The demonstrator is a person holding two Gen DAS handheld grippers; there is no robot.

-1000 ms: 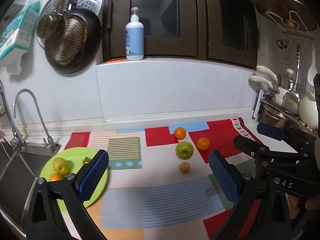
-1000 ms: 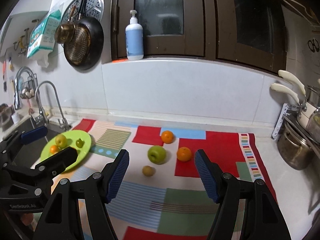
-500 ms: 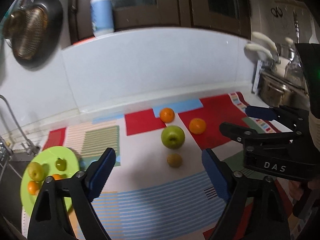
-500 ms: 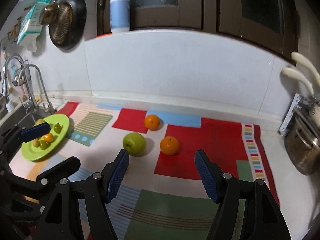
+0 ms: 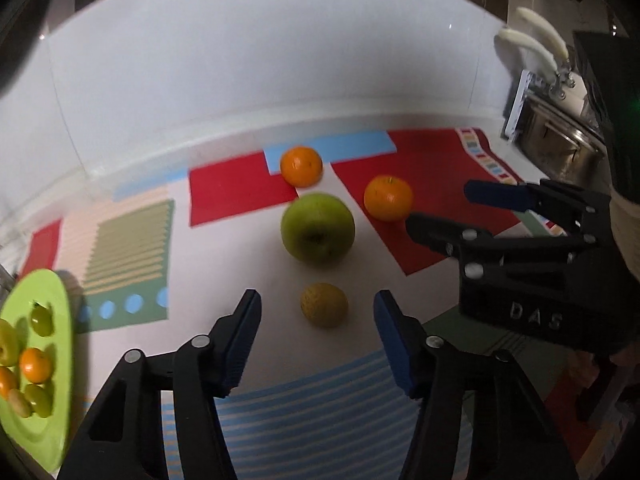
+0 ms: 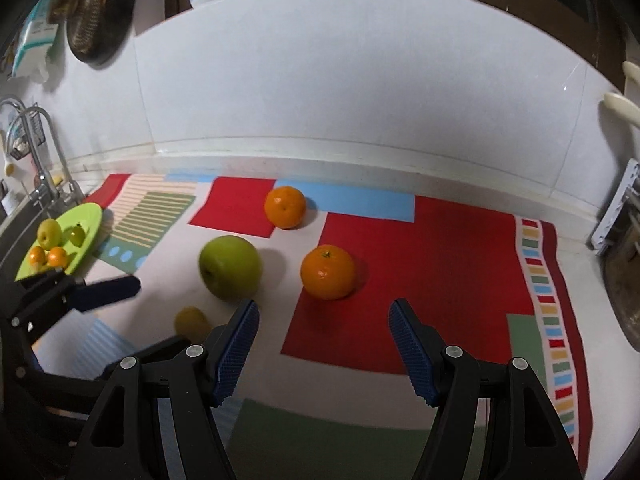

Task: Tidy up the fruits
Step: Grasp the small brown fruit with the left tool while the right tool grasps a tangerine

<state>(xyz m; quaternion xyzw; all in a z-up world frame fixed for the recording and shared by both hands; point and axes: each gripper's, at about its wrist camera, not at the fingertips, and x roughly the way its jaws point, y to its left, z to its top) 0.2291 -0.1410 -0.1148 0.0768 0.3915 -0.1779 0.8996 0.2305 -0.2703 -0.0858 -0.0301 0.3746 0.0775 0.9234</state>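
On the patchwork mat lie a big green apple, two oranges and a small yellow fruit. My left gripper is open and low, its blue pads either side of the small yellow fruit without touching. My right gripper is open, just in front of the near orange; the apple lies to its left. A green plate at the left holds several small fruits.
A sink and tap lie left of the plate. Steel pots stand at the right. The white tiled wall is behind the mat. Each gripper shows in the other's view: the right one, the left one.
Both grippers have moved forward and down toward the fruit. The left one now brackets the small yellow fruit; the right one has closed in on the near orange.
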